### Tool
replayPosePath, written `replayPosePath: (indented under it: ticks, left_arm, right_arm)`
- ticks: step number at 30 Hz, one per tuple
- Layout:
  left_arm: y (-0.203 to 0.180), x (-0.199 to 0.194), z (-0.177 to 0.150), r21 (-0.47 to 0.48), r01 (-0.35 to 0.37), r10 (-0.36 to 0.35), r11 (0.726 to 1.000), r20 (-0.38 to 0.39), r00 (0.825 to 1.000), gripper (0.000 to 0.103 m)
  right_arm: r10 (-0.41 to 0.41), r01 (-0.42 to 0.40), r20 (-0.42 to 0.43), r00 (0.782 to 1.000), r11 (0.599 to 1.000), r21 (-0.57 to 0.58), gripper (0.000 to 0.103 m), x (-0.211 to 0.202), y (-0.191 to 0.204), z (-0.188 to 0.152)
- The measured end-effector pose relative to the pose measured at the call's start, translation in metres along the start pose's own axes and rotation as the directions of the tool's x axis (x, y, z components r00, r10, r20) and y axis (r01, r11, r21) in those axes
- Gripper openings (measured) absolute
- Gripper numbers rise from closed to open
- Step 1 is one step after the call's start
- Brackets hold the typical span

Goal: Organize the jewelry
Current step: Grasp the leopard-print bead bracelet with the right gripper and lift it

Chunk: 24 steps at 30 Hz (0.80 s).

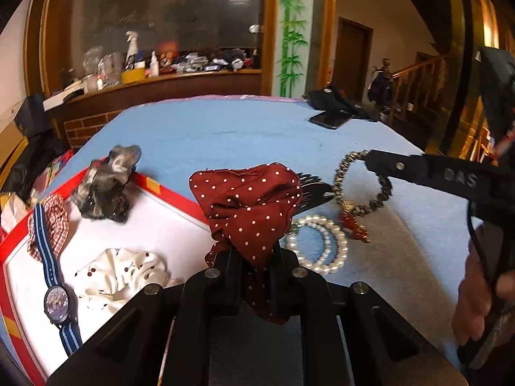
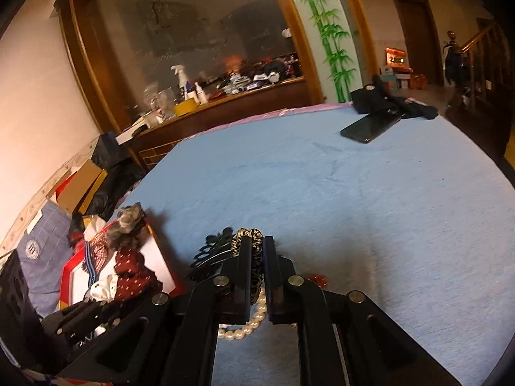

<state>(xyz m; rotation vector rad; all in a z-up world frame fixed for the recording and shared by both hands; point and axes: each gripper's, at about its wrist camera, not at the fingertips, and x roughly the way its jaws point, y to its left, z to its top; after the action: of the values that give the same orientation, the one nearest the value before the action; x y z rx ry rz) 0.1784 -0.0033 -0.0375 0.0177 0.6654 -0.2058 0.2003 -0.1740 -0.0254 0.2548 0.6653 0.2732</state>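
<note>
My left gripper is shut on a dark red polka-dot scrunchie and holds it above the right edge of the white tray. My right gripper is shut on a spotted beaded bracelet with a red tassel, lifted over the blue cloth; it also shows in the right wrist view. A pearl bracelet and a black hair claw lie on the cloth. In the tray lie a grey scrunchie, a white scrunchie, a checked scrunchie and a striped watch.
A black phone and dark cloth lie at the far right of the blue-covered table. A cluttered wooden counter stands behind. Boxes and bags crowd the floor at the left.
</note>
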Motion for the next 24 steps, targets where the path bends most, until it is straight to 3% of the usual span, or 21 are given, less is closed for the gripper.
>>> replayPosePath:
  ticks: [11, 21, 24]
  left_arm:
    - [0.010, 0.003, 0.001, -0.006, -0.088, 0.088, 0.996, 0.004, 0.996, 0.012]
    - [0.024, -0.007, -0.002, -0.036, -0.181, 0.181, 0.983, 0.009, 0.983, 0.012]
    - [0.032, -0.016, -0.007, -0.045, -0.215, 0.216, 0.975, 0.008, 0.976, 0.012]
  right_arm:
    - [0.147, -0.147, 0.000, 0.989, 0.989, -0.011, 0.007, -0.007, 0.015, -0.003]
    - [0.223, -0.225, -0.031, 0.974, 0.970, -0.093, 0.007, -0.008, 0.043, -0.015]
    - [0.197, -0.199, -0.026, 0.980, 0.964, -0.176, 0.007, -0.010, 0.062, -0.022]
